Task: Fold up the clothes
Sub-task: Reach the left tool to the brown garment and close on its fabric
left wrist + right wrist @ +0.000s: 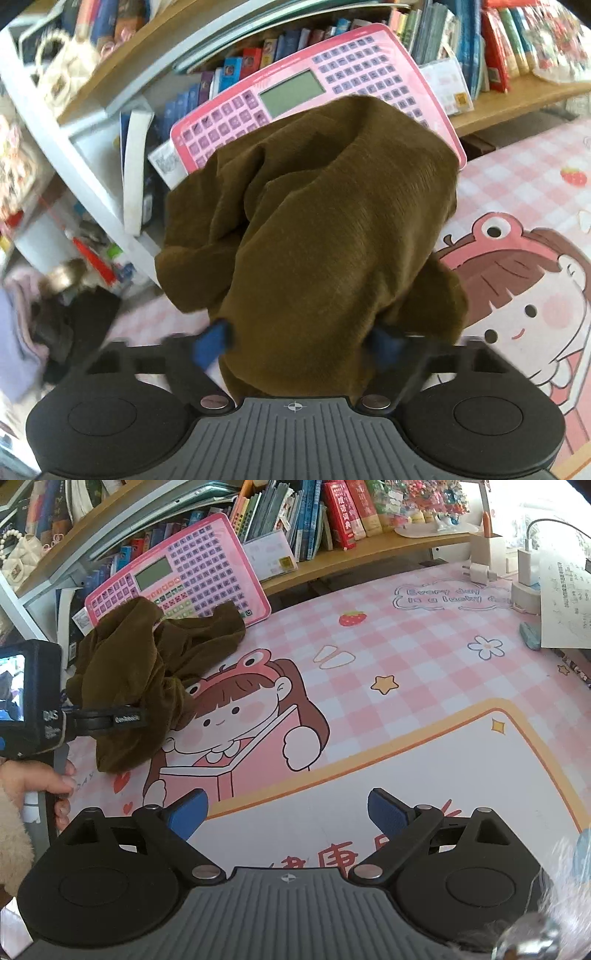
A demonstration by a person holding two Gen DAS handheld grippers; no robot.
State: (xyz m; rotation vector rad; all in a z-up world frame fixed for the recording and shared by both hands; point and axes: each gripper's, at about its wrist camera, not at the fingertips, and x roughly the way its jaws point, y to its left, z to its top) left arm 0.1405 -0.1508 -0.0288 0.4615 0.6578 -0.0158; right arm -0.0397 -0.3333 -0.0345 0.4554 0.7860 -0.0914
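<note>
A crumpled brown garment fills the middle of the left wrist view, bunched between my left gripper's blue pads, which press on it from both sides. In the right wrist view the garment is heaped at the mat's far left, its lower end touching the mat, with the left gripper's black finger sunk into it and a person's hand on the handle. My right gripper is open low over the pink cartoon desk mat, apart from the garment, with nothing between its pads.
A pink toy keyboard leans on the bookshelf right behind the garment. Chargers and a sheet of paper lie at the mat's far right. Other clothes are piled left of the desk.
</note>
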